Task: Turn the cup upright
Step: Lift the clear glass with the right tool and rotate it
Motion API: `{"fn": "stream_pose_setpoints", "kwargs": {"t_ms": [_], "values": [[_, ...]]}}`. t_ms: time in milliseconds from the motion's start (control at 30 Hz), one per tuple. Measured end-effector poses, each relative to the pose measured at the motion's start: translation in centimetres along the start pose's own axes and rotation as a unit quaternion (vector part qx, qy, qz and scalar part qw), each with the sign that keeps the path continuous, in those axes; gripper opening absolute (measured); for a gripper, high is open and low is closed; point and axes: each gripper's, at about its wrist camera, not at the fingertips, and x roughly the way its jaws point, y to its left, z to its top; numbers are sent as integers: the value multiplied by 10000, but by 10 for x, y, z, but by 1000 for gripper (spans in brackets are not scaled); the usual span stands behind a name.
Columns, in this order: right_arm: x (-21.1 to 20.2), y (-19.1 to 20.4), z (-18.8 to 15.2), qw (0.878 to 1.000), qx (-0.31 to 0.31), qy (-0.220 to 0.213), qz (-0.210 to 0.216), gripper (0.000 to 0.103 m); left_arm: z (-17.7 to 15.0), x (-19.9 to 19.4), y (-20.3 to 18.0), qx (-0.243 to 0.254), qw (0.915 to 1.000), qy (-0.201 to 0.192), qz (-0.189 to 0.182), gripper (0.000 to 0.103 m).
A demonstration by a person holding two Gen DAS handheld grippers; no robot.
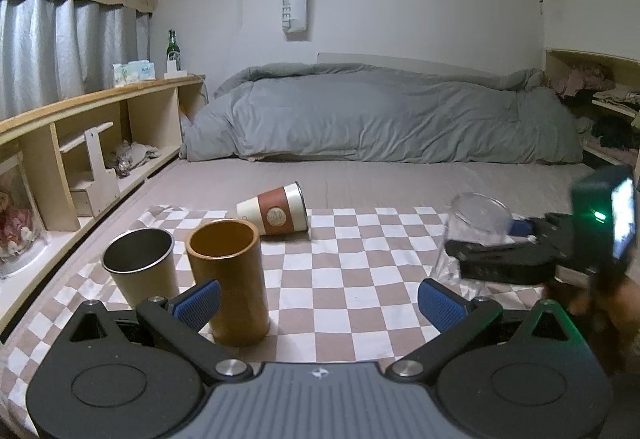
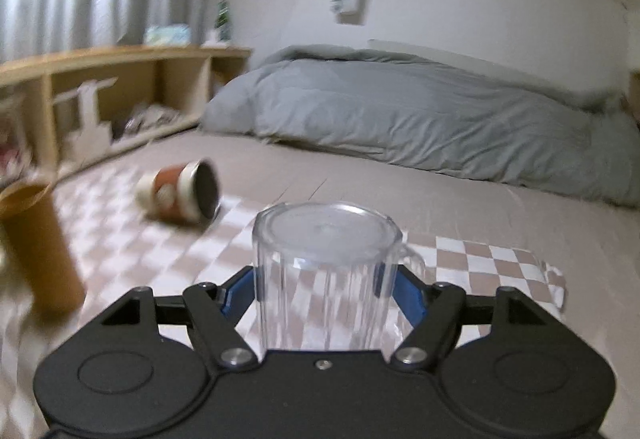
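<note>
A clear plastic mug (image 2: 326, 271) stands upside down, base up, on the checkered cloth (image 2: 480, 255). My right gripper (image 2: 320, 291) is shut on the mug's sides, blue pads against it. In the left wrist view the mug (image 1: 472, 231) is at the right with the right gripper (image 1: 516, 259) around it. A white and brown paper cup (image 1: 276, 209) lies on its side further back; it also shows in the right wrist view (image 2: 182, 191). My left gripper (image 1: 320, 303) is open and empty, low over the cloth.
A brown cup (image 1: 230, 283) and a steel cup (image 1: 140, 263) stand upright by my left finger. A wooden shelf (image 1: 92, 127) runs along the left. A grey duvet (image 1: 380, 115) lies at the back of the bed.
</note>
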Motion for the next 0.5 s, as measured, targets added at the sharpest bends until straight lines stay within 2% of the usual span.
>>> {"fn": "stream_pose_setpoints", "kwargs": {"t_ms": [67, 300, 500], "values": [[-14, -1, -3, 9999, -59, -6, 131, 74, 0, -5, 0, 13, 10000, -26, -4, 103], [-49, -3, -11, 9984, -147, 401, 365, 74, -1, -13, 0, 87, 9998, -106, 115, 103], [-36, -5, 0, 9989, 17, 396, 242, 73, -2, -9, 0, 127, 9998, -74, 124, 103]]}}
